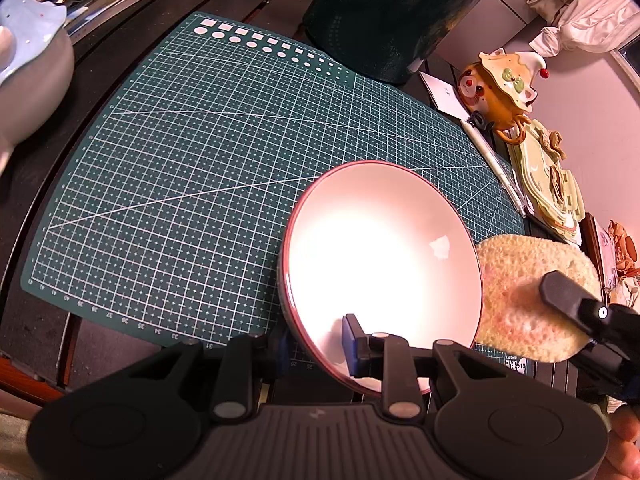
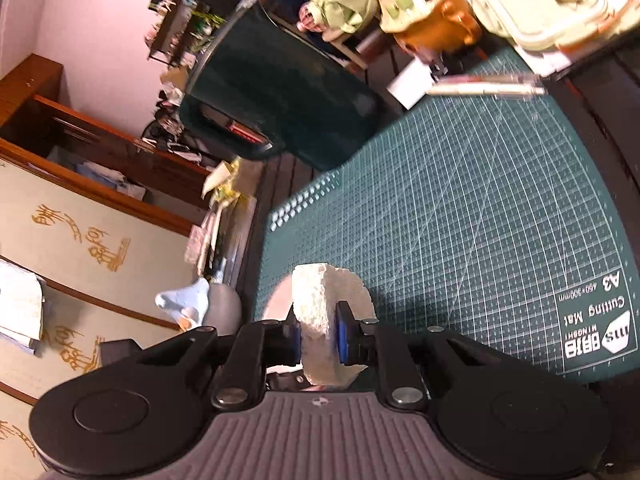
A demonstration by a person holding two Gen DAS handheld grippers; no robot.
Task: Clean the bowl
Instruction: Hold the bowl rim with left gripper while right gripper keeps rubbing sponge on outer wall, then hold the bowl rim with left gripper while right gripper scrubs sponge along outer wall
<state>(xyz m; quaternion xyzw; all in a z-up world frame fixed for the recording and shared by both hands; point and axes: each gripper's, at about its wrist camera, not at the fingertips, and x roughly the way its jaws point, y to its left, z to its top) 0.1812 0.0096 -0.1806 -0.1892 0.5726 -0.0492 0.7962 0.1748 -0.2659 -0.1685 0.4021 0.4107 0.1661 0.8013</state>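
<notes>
A white bowl (image 1: 380,264) with a dark red rim is tilted up over the green cutting mat (image 1: 200,160). My left gripper (image 1: 316,344) is shut on the bowl's near rim, one blue pad inside, the other outside. My right gripper (image 2: 318,340) is shut on a pale yellow round sponge (image 2: 324,312). In the left wrist view the sponge (image 1: 528,292) sits just right of the bowl, outside its rim, held by the right gripper's black finger. A sliver of the bowl (image 2: 276,304) shows behind the sponge in the right wrist view.
A dark green pot (image 1: 380,12) stands at the mat's far edge. An orange bear-shaped jar (image 1: 496,84), a pen (image 1: 496,164) and green lidded containers (image 1: 552,184) lie to the right. A grey bowl with blue cloth (image 1: 28,68) sits at the left.
</notes>
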